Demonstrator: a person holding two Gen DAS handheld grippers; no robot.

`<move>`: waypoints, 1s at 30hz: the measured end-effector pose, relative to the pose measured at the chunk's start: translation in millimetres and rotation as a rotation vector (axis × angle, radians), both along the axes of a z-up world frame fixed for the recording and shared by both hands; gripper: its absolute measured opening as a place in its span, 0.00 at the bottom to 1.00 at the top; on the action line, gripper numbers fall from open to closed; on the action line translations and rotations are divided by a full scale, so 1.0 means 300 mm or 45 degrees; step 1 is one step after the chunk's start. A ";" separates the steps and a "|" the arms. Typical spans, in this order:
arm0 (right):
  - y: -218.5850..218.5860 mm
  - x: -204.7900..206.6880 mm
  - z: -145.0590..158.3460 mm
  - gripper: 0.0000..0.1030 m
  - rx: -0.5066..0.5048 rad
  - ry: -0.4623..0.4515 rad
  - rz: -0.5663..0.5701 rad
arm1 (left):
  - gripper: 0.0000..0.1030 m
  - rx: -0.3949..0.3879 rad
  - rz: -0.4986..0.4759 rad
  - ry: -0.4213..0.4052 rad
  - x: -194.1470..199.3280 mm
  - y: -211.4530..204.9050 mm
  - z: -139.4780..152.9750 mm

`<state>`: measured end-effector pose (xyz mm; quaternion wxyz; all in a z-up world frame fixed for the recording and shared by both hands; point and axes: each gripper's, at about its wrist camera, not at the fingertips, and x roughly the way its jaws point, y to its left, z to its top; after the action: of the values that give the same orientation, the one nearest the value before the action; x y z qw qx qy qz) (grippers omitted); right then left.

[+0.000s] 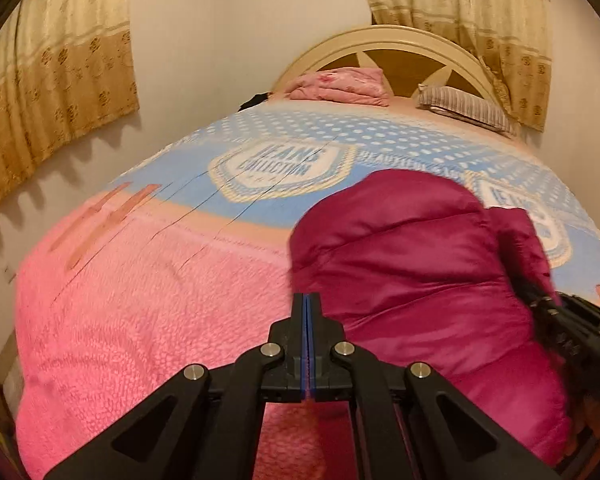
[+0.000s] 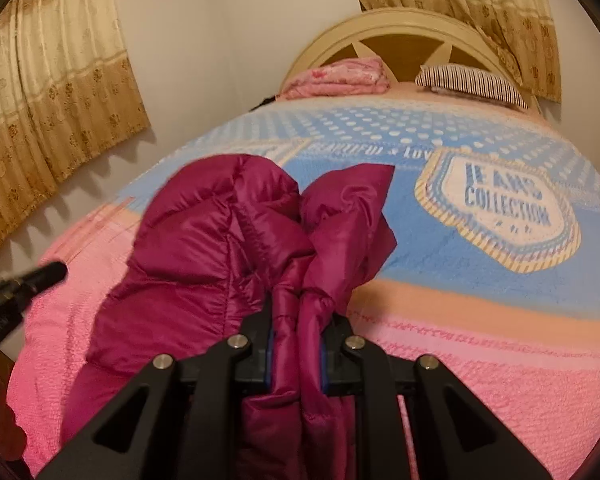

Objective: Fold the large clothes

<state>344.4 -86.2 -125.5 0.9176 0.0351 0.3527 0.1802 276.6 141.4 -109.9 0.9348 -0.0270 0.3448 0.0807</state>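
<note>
While the right gripper [image 2: 296,320] pinches a bunched fold of the magenta puffer jacket [image 2: 220,232], the left gripper [image 1: 307,300] is pressed together on nothing, the jacket just to its right. Its near end is cut off below both views. Beyond it spreads the pink-and-blue blanket [image 2: 480,340], then a headboard [image 1: 400,46] and curtains [image 1: 60,60]. The jacket's length runs away from the right gripper's fingers toward the headboard.
</note>
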 end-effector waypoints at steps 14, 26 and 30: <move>-0.014 0.007 -0.038 0.17 0.008 0.040 -0.012 | 0.01 -0.301 -0.028 0.125 0.043 -0.010 -0.109; -0.068 0.010 -0.037 0.23 0.029 0.079 -0.026 | 0.01 -0.080 -0.013 -0.002 -0.031 -0.073 -0.039; -0.075 0.010 -0.035 0.29 0.020 0.085 -0.037 | 0.01 -0.078 -0.008 0.009 -0.031 -0.066 -0.053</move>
<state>347.3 -108.7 -135.9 0.9076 0.0534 0.3810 0.1683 267.3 121.5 -125.7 0.9325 -0.0543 0.3506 0.0671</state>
